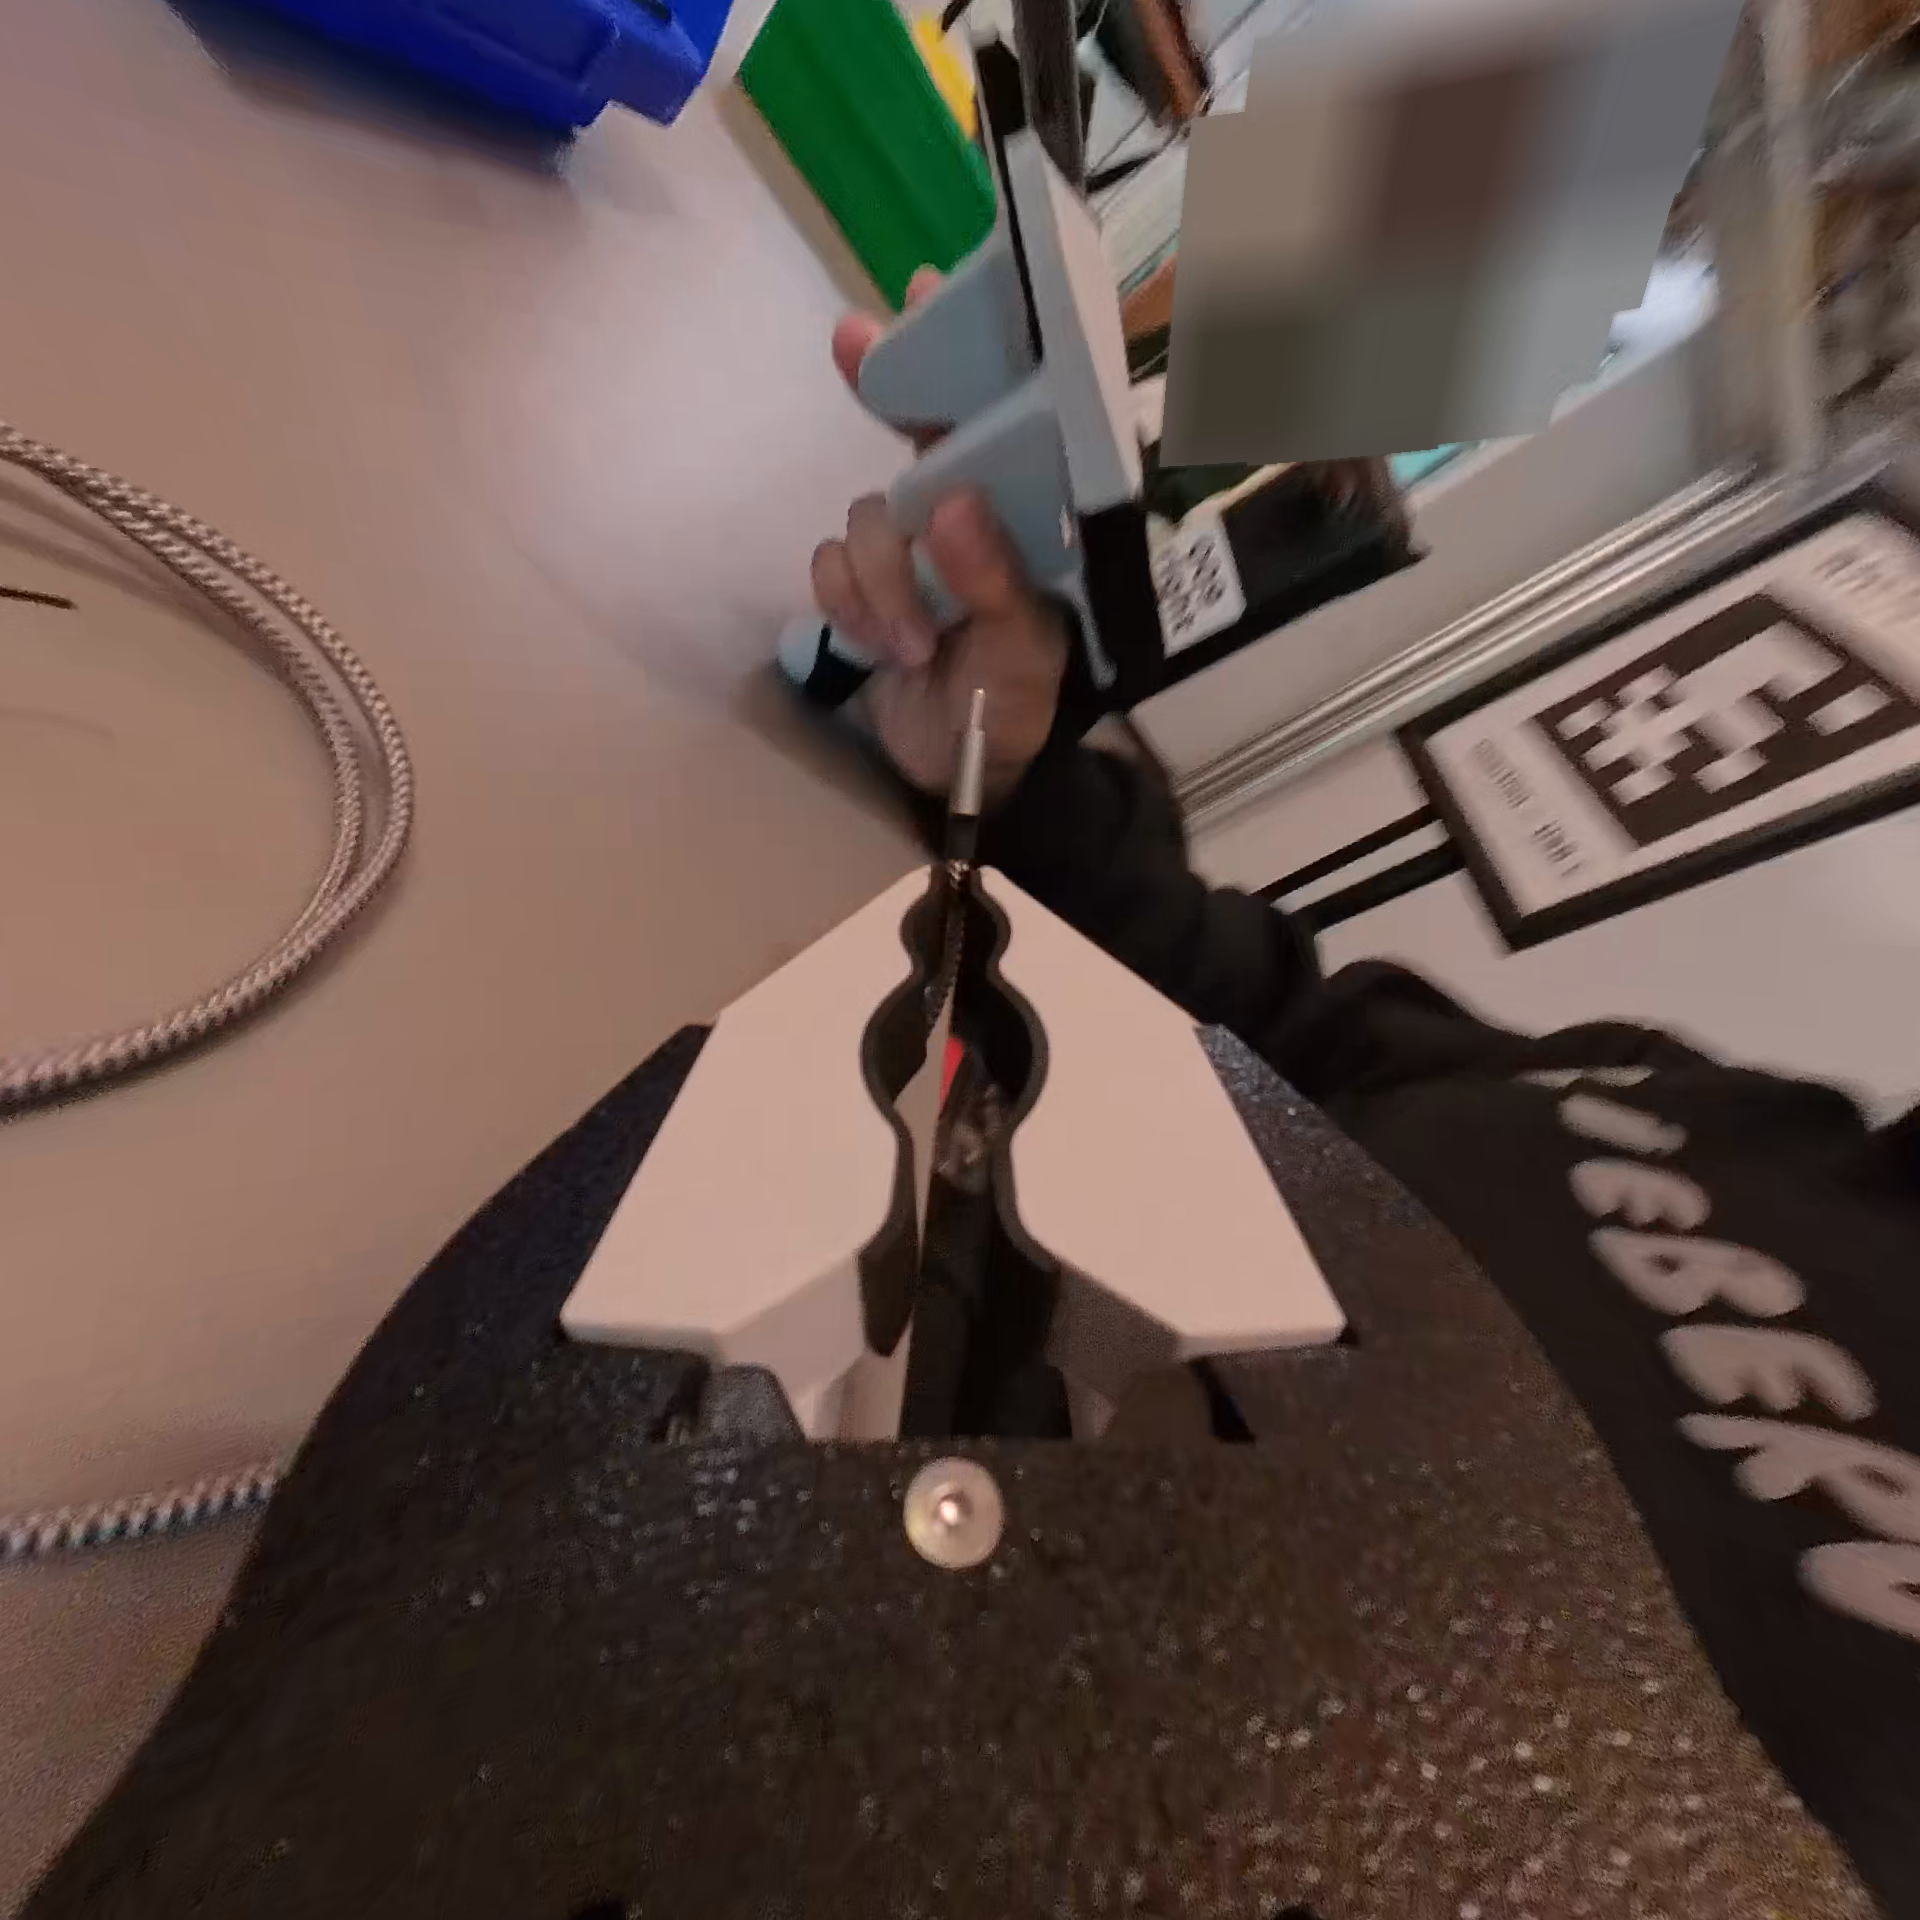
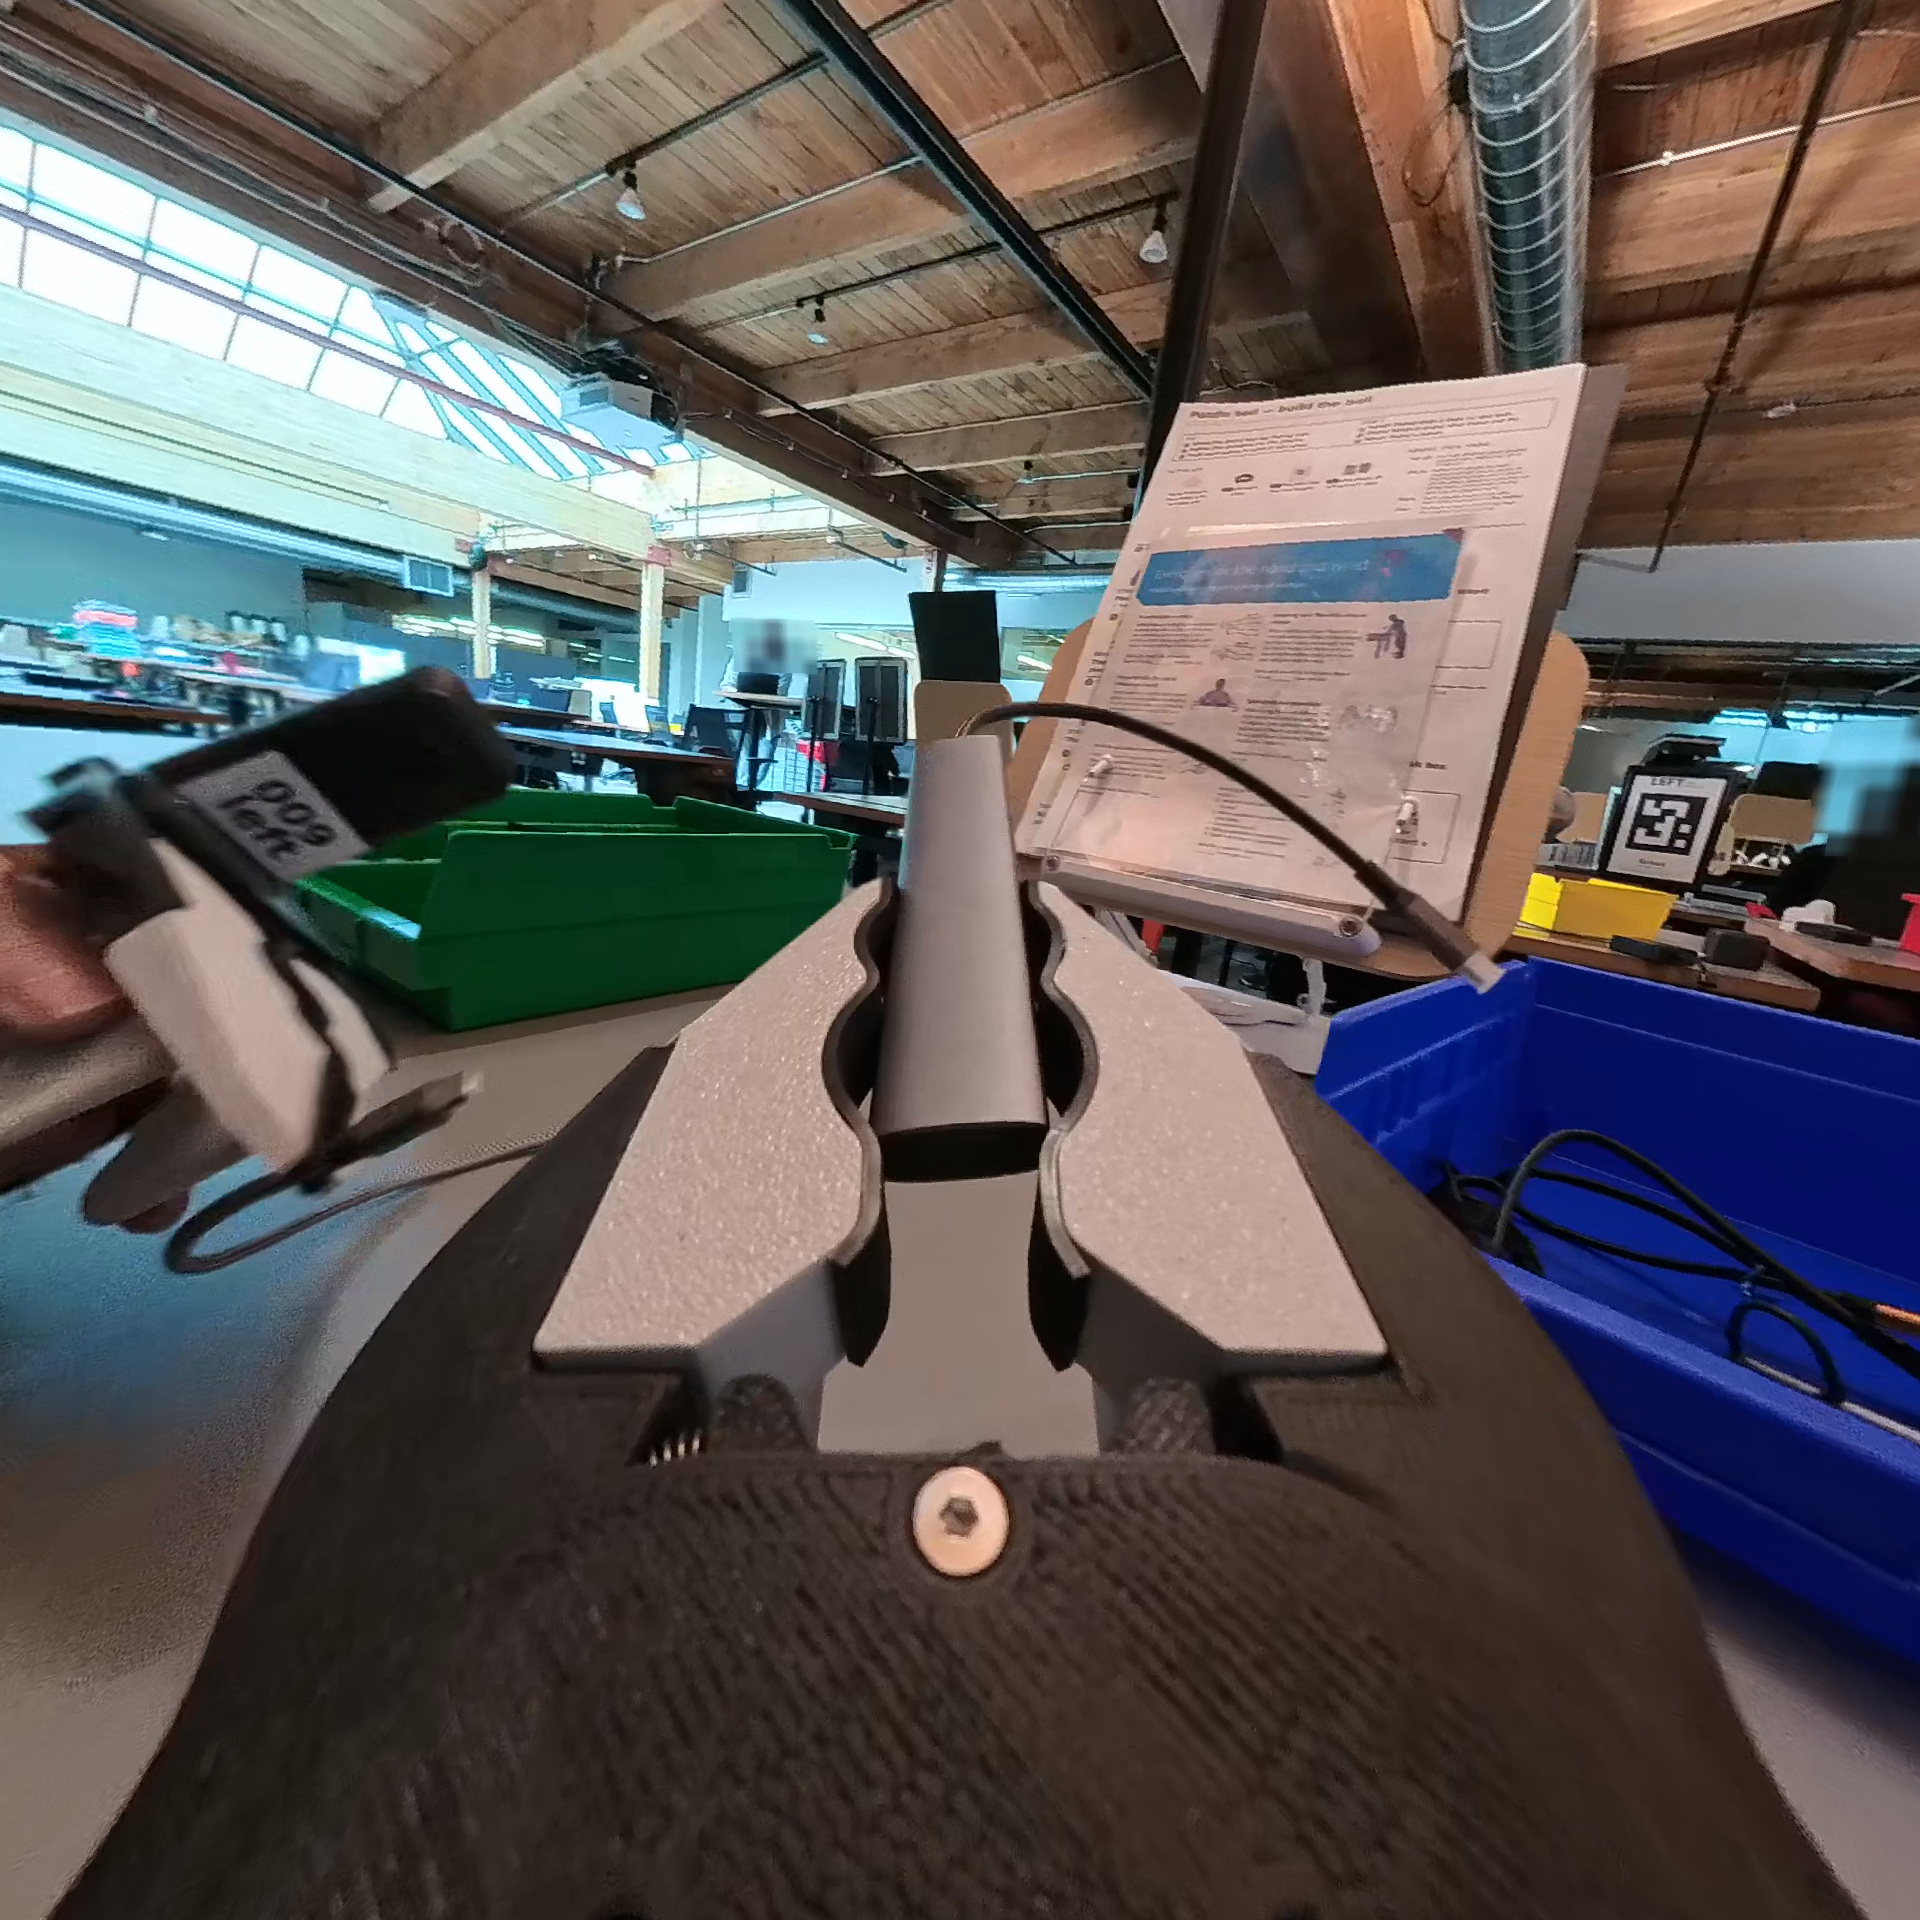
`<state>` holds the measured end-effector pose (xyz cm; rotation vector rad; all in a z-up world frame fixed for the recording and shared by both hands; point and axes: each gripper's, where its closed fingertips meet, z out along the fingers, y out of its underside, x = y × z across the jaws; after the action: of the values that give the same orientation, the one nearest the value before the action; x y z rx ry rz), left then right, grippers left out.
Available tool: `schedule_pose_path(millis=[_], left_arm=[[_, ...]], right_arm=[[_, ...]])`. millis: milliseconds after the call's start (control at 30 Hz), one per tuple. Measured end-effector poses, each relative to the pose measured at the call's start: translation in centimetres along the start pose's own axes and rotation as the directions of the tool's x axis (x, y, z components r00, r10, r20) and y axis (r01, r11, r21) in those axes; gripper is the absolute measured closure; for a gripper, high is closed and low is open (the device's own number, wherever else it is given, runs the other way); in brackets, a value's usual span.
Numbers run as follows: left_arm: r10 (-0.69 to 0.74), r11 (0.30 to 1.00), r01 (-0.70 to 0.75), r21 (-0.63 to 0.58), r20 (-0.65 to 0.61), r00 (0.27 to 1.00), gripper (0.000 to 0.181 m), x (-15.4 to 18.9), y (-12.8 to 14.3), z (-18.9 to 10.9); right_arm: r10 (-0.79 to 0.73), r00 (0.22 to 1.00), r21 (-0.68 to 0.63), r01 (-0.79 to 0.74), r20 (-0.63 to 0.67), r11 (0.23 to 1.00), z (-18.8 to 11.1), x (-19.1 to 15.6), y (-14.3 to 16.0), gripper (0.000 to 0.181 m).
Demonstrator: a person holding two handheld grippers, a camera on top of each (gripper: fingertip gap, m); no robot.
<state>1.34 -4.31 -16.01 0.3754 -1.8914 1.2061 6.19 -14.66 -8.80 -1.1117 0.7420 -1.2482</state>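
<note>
My left gripper (image 1: 956, 878) is shut on the end of a braided cable (image 1: 343, 748), whose slim metal plug (image 1: 971, 764) sticks out past the fingertips. The rest of the cable loops on the tan table (image 1: 571, 520) to the left. Just beyond the plug, a hand (image 1: 935, 665) holds a grey handle (image 1: 966, 416). My right gripper (image 2: 956, 894) is shut on a flat grey bar-shaped device (image 2: 956, 956), held upright. A thin black lead (image 2: 1247, 790) arcs from its top to a small connector (image 2: 1460, 951). The left gripper (image 2: 332, 1101) shows at the left of the right wrist view with its cable.
A blue bin (image 2: 1662, 1091) holding black cables stands at the right. A green bin (image 2: 582, 904) stands farther back on the left. A printed sheet on a stand (image 2: 1299, 644) rises behind the device. A black-and-white marker card (image 1: 1704, 727) and a black sleeve (image 1: 1558, 1195) lie to the right in the left wrist view. My right fingertips sit around 15 centimeters from my left ones.
</note>
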Motion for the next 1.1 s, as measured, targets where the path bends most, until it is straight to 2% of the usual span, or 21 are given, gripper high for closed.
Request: schedule_pose_path(millis=[100, 233, 533, 833, 1100], left_arm=[[-0.115, 0.992, 0.122, 0.045, -0.133, 0.984, 0.181, 0.7, -1.8, 0.8], [-0.166, 0.984, 0.174, 0.028, -0.192, 0.967, 0.181, 1.3, -3.0, 1.4], [-0.205, 0.977, 0.212, 0.020, -0.189, 0.960, 0.181, 1.7, -5.6, 1.1], [-0.185, 0.983, 0.186, -0.002, -0.129, 0.974, 0.181, 1.1, -5.6, 0.6], [-0.206, 0.978, 0.205, -0.026, -0.132, 0.969, 0.181, 0.9, -4.9, 0.9]], right_arm=[[-0.003, 0.998, 0.000, 0.003, 0.058, 1.000, 0.0, -0.8, 0.0, 0.159], [0.005, 0.987, 0.018, -0.008, 0.158, 1.000, -0.3, -2.0, -0.2, 0.159], [-0.006, 0.978, -0.057, 0.018, 0.207, 0.998, 0.2, -3.0, 0.7, 0.159], [-0.049, 0.970, -0.094, 0.074, 0.239, 0.993, 0.5, -4.0, 1.4, 0.160], [-0.073, 0.964, -0.096, 0.100, 0.257, 0.990, 0.4, -4.4, 1.5, 0.160]])
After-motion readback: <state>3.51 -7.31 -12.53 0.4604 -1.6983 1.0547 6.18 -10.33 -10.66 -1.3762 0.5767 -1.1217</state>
